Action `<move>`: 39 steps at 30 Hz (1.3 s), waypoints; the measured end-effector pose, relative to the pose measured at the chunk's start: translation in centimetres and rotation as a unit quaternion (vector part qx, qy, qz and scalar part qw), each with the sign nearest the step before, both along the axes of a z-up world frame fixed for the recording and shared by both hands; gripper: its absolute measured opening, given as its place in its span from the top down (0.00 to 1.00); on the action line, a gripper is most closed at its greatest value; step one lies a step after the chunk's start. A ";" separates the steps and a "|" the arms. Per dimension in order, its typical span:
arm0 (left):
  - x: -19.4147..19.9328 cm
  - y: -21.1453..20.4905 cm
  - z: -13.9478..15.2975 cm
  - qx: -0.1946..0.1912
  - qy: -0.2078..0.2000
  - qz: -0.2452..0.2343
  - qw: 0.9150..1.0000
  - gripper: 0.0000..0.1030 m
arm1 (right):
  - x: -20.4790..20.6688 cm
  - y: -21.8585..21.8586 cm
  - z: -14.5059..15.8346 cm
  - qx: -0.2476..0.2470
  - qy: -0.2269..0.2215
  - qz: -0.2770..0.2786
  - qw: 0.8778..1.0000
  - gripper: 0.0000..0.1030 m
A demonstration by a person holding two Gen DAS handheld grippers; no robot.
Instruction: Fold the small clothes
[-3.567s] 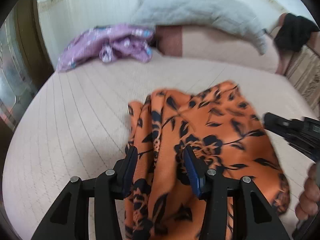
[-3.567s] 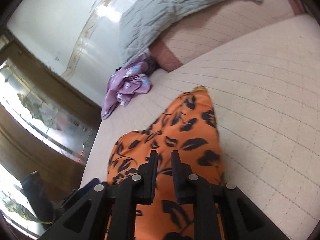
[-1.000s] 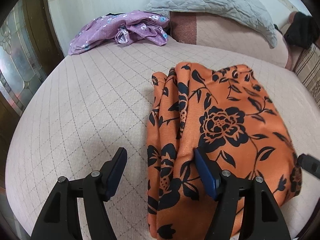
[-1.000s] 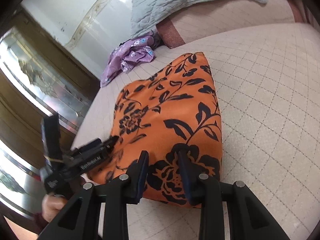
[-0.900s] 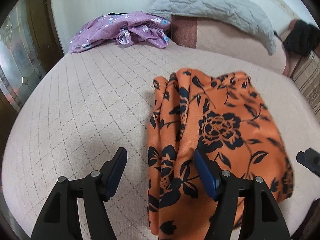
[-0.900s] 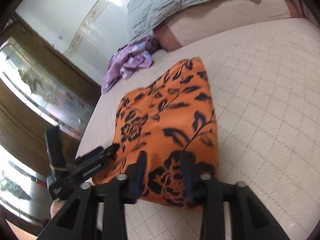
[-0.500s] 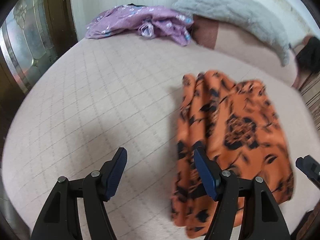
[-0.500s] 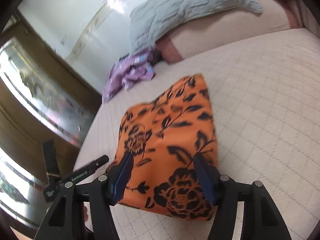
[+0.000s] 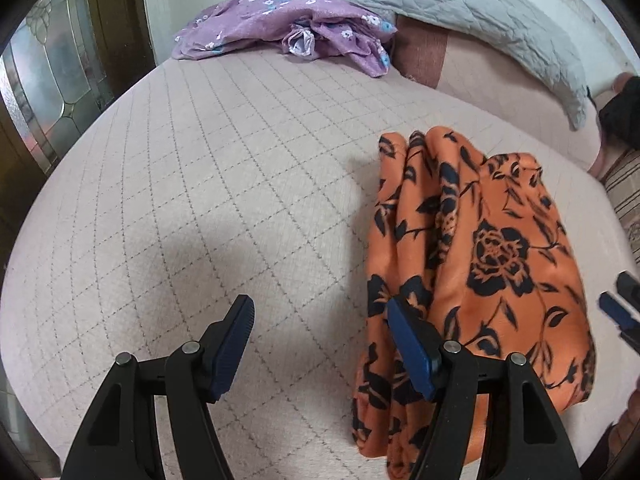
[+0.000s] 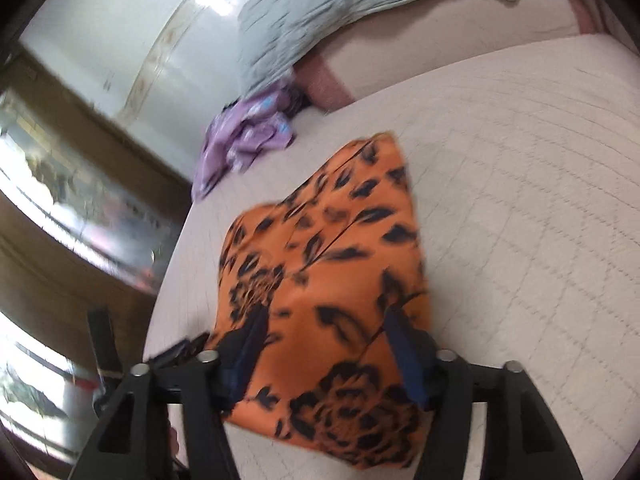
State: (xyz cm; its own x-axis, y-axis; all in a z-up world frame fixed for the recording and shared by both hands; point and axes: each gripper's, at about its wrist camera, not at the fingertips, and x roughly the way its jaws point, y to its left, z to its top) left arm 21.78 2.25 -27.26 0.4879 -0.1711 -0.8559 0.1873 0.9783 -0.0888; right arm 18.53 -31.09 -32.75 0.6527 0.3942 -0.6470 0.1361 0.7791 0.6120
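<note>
Left wrist view: the folded orange cloth [image 9: 496,248] lies on the bed [image 9: 208,184]; left claw [image 9: 320,340] is released over bare quilt beside it.
Right wrist view, blurred: right claw [image 10: 328,344], jaws just opening, hovers released above the cloth's near edge; only the left view shows the purple garment [image 9: 288,32] sharply.

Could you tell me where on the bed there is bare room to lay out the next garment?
The widest bare patch of the bed lies between the orange floral garment, the purple clothes and the wooden door. It is crowded by the grey pillow at the head. Both claws, left and right, stand open.
</note>
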 end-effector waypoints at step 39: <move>1.7 -4.1 -1.1 -0.075 0.037 -0.053 0.995 0.28 | 5.6 0.6 -7.1 0.122 0.022 0.094 0.988 0.30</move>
